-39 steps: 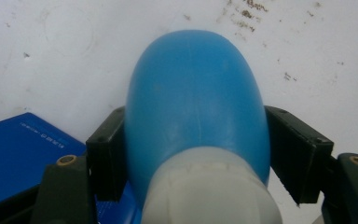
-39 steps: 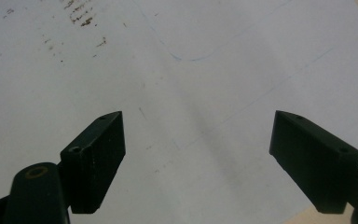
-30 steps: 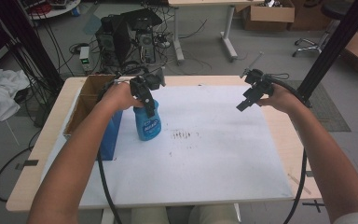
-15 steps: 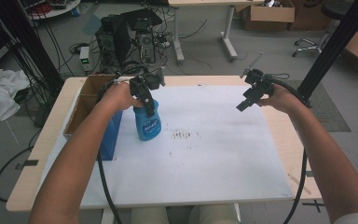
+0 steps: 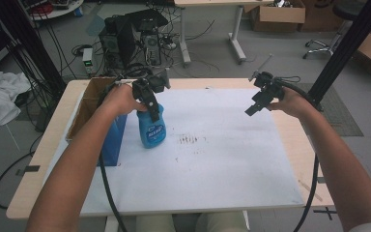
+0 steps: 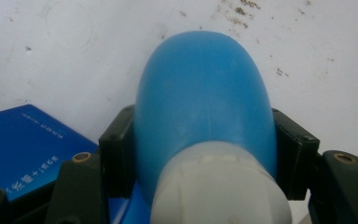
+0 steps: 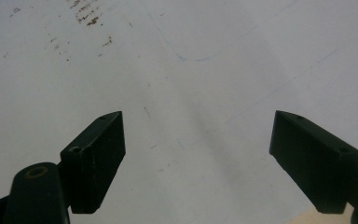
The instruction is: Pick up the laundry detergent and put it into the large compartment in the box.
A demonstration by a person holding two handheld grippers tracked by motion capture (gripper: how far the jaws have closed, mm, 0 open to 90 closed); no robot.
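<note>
High view: bottle is clamped upright by the just-closed left gripper on the table; right gripper is held apart, empty.

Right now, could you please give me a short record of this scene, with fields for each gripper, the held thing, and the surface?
left gripper: shut on the blue spray bottle, its jaws having just closed on it
blue spray bottle: upright on the white sheet, gripped at its shoulder below the white cap
right gripper: open, nothing between its jaws, held above the sheet
white sheet: covers the table, dark smudges near its middle
cardboard box: at the table's left edge, beside the bottle
</note>
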